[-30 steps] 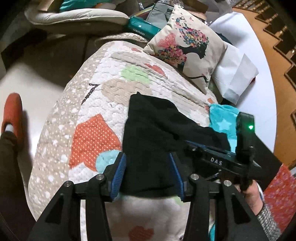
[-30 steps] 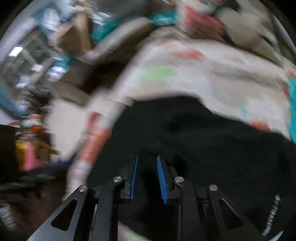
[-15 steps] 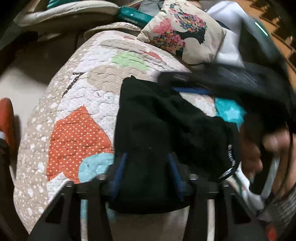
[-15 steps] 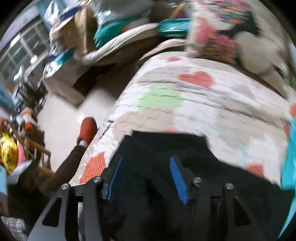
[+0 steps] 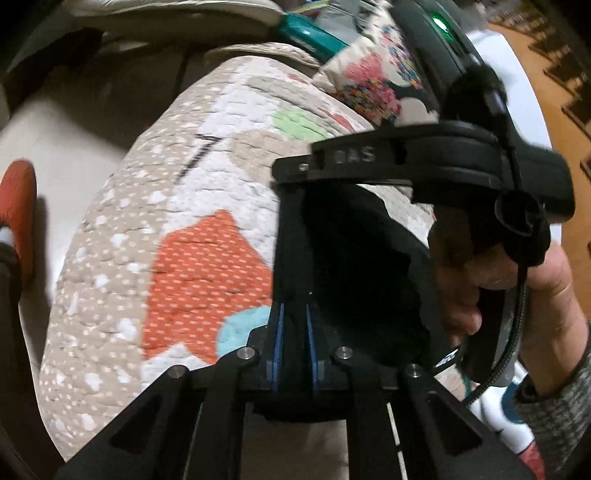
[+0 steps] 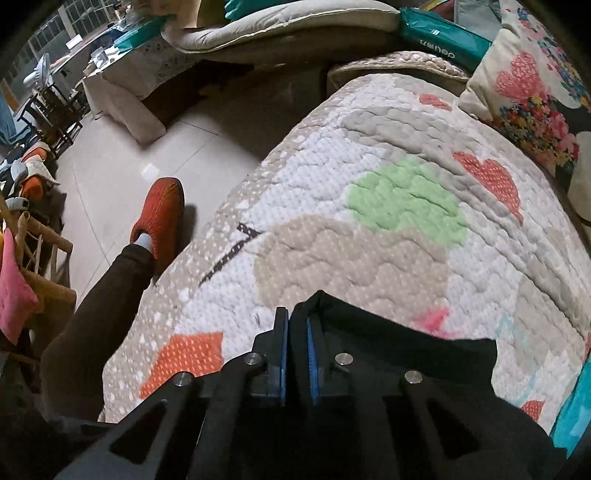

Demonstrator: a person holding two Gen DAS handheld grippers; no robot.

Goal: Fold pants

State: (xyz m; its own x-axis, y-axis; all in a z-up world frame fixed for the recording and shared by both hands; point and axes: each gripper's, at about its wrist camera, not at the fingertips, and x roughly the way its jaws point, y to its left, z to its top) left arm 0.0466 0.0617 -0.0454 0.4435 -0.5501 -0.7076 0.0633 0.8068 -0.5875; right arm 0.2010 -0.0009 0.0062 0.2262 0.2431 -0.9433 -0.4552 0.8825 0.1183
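The black pants (image 5: 354, 280) lie partly folded on a patterned quilt (image 5: 192, 258). My left gripper (image 5: 294, 314) is shut on the near left edge of the pants. My right gripper (image 6: 296, 325) is shut on the far left corner of the pants (image 6: 388, 343). In the left wrist view the right gripper's black body (image 5: 399, 162) reaches across above the pants, held by a hand (image 5: 517, 288). The fabric between the two grips hangs slack and hides the quilt under it.
A floral cushion (image 6: 535, 85) lies at the far right of the quilt. A teal pack (image 6: 443, 40) and a beige cushion (image 6: 295, 14) sit beyond. The person's leg and orange slipper (image 6: 162, 214) stand on the tiled floor (image 6: 122, 158) to the left.
Both grippers have closed on the left edge of the pants. The right gripper moved from the near side to the far corner. The left gripper moved forward onto the near edge.
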